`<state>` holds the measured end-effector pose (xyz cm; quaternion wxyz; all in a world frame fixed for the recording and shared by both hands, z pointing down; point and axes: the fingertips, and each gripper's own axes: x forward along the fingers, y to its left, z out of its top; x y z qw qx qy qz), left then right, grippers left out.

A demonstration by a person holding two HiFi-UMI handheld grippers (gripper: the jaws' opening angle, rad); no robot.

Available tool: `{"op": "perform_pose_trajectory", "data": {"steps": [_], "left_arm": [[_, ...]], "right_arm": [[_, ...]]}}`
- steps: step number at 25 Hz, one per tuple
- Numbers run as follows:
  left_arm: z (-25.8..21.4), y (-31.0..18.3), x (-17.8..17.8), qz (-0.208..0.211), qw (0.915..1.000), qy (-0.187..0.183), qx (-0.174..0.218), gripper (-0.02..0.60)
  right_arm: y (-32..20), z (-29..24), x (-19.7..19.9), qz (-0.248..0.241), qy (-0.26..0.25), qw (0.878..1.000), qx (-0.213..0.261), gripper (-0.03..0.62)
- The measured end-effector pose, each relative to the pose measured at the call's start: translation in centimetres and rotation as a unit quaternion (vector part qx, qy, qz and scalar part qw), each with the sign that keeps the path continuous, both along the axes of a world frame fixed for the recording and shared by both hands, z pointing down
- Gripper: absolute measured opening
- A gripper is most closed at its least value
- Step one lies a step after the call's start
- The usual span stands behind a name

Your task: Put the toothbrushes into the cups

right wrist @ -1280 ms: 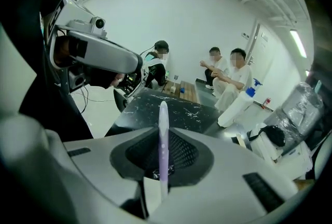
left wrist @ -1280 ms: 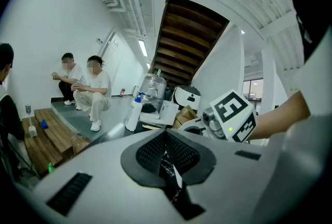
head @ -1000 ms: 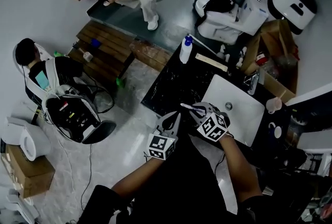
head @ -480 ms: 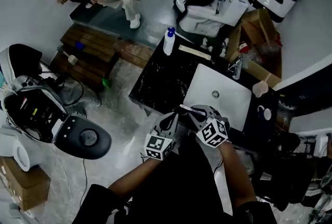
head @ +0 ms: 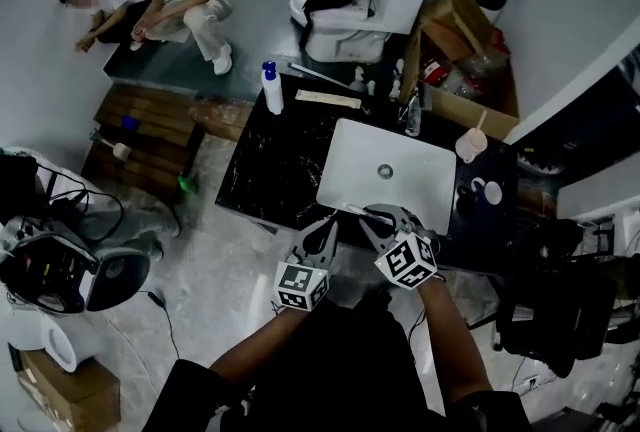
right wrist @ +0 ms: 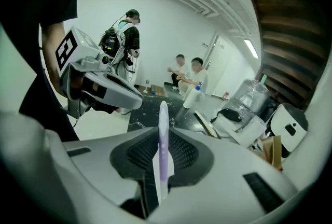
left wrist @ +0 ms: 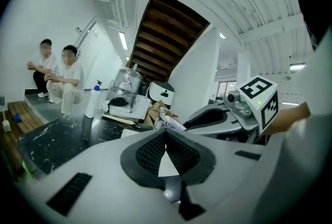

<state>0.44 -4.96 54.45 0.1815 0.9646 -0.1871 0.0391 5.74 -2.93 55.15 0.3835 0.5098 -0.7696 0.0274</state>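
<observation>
I judge this to be the carrying step: one toothbrush is in my grip and not yet in any cup. My right gripper [right wrist: 162, 132] has its jaws clamped on the toothbrush [right wrist: 162, 150], which is pinched partway along its length between the two dark pads. My left gripper [left wrist: 166, 132] has its jaws together at the tips, and I see nothing held between them. In the head view it hangs just beside my right gripper [head: 375, 217], on its left, with both of them at the near edge of the black table [head: 270, 170].

The toothbrush's long axis runs along my right jaws. It points straight out ahead of them and a little downward, towards the table. From above, its free end [head: 355, 209] sticks out past the jaw tips towards my left gripper, over the near rim of the white sink [head: 350, 160]. I cannot tell whether the bristle end or the handle end leads.

A pale cup [head: 468, 146] stands ahead of my right jaws and off to their right, across the sink and well apart from them. Something thin seems to stand in it already. Two smaller round things nearer to me may be cups too, but I cannot be sure.

The next move, as I see it, is to bring the right jaws over a cup's mouth. I would then tip the toothbrush towards upright and part the jaws once its lower end is inside the rim.
</observation>
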Motion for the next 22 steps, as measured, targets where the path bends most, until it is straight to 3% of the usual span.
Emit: {"op": "perform_pose_trajectory", "data": {"steps": [10,22], "left_arm": [[-0.8,6.6,9.1,0.070,0.9975,-0.006,0.014,0.015],[-2.0,15.6,22.4,0.127,0.9914,-0.017,0.029,0.015]], "right_arm": [[7.1,-3.6,8.2,0.075,-0.052,0.991,0.094,0.072],[16.4,-4.1,20.0,0.148,-0.127,0.971,0.141,0.074]]}}
